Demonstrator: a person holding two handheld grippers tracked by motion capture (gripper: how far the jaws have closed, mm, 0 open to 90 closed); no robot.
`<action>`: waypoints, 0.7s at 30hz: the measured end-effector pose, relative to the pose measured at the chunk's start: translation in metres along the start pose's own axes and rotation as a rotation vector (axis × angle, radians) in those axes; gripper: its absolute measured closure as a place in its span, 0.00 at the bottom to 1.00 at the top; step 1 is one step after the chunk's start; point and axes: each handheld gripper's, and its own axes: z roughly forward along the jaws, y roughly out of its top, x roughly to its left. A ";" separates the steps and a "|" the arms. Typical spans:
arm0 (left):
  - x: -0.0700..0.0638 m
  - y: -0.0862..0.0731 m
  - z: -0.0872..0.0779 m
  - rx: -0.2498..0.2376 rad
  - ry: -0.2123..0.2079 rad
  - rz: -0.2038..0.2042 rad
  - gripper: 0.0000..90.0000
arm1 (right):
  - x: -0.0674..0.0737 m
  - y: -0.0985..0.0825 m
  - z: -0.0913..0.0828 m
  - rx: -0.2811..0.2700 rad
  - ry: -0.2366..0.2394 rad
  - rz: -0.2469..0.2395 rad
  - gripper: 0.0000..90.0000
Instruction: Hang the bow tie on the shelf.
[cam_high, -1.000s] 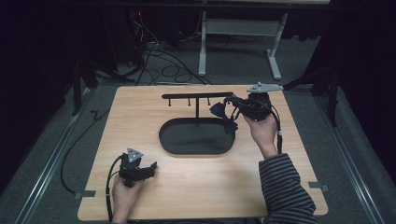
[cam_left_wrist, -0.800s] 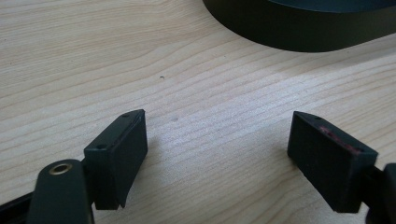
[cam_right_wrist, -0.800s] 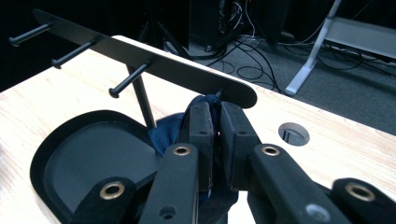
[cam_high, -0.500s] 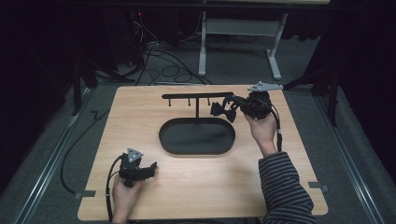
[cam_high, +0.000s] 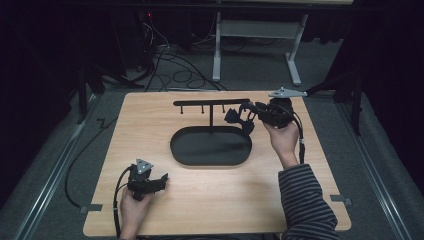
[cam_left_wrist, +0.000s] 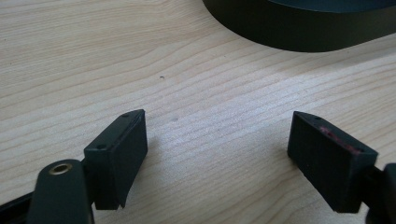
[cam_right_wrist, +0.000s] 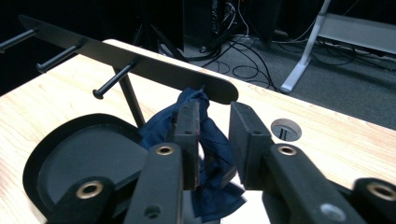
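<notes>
Right gripper (cam_right_wrist: 212, 140): jaws just eased slightly apart, blue cloth (cam_right_wrist: 212, 154) between them, hanging from the black rack (cam_right_wrist: 140, 65)'s end peg. Left gripper (cam_left_wrist: 224, 154): jaws wide, empty, over bare table (cam_left_wrist: 210, 93) near the rack's base.

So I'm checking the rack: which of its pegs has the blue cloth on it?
The peg at the rack's end nearest the right gripper, under the blue cloth. The other pegs along the bar stick out bare.

A light wooden table (cam_high: 210, 200) stands on grey carpet (cam_high: 45, 165). Black cables (cam_high: 165, 60) lie tangled on the floor beyond it, beside a white metal desk frame (cam_high: 295, 55). A round cable hole (cam_right_wrist: 286, 129) is set in the tabletop.
</notes>
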 end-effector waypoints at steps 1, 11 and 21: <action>0.000 0.000 0.000 0.000 0.000 0.000 0.23 | 0.000 0.000 0.000 0.000 0.000 0.000 0.81; 0.000 0.000 0.000 0.000 0.000 0.000 0.23 | -0.002 -0.003 -0.014 -0.030 -0.005 0.014 0.69; 0.000 0.000 0.000 0.000 0.000 0.000 0.23 | -0.007 -0.011 -0.028 -0.051 -0.012 0.042 0.58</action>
